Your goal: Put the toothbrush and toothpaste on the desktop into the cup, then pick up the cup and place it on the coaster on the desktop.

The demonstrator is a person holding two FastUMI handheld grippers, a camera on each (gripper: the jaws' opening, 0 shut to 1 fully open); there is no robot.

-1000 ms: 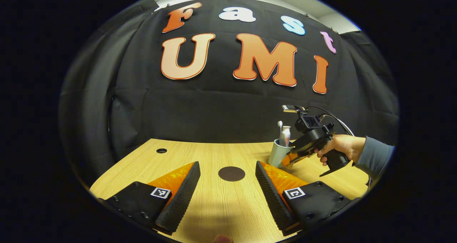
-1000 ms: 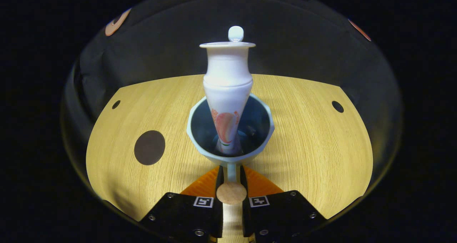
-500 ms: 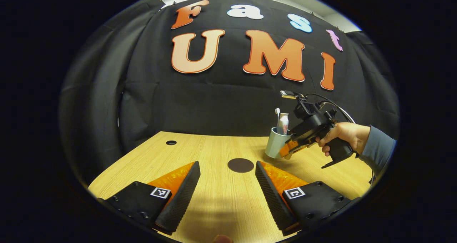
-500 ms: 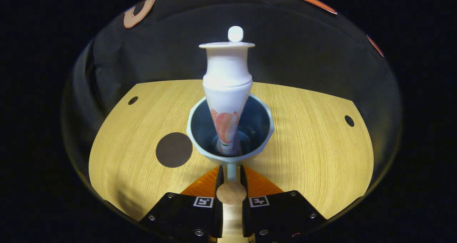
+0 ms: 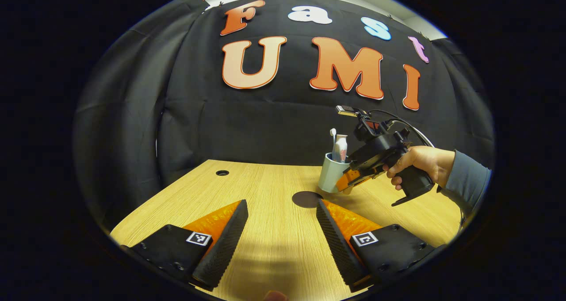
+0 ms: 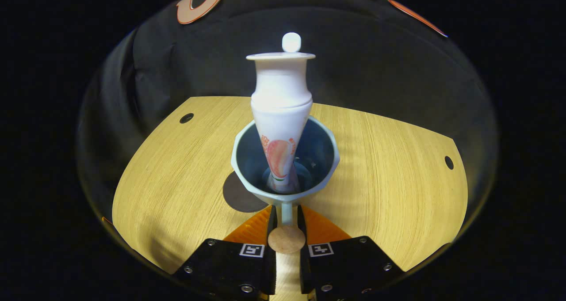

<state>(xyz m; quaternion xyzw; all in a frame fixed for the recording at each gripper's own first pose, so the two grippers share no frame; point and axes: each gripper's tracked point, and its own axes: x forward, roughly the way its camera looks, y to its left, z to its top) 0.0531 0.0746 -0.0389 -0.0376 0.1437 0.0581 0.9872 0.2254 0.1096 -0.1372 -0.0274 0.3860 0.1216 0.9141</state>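
A pale blue-green cup (image 6: pixel 247 157) hangs above the wooden desk (image 6: pixel 389 177), its handle pinched by my right gripper (image 6: pixel 286 216), which is shut on it. A white toothpaste tube (image 6: pixel 281 115) stands in the cup, and a white toothbrush tip (image 6: pixel 291 41) pokes up behind it. The dark round coaster (image 6: pixel 236 195) lies partly hidden under the cup's left side. In the left gripper view the cup (image 5: pixel 328 173) floats just right of and above the coaster (image 5: pixel 307 199), held by the right gripper (image 5: pixel 349 181) in a hand. My left gripper (image 5: pixel 281 223) is open and holds nothing, low over the desk.
Two cable holes (image 6: pixel 186 117) (image 6: pixel 449 162) sit near the desk's far corners. The black cloth wall (image 5: pixel 265 120) rises behind the desk. A sleeved arm (image 5: pixel 464 184) reaches in from the right in the left gripper view.
The right gripper has lifted the cup and carried it left, so the coaster now lies partly under the cup. The left gripper has stayed open and has turned slightly.
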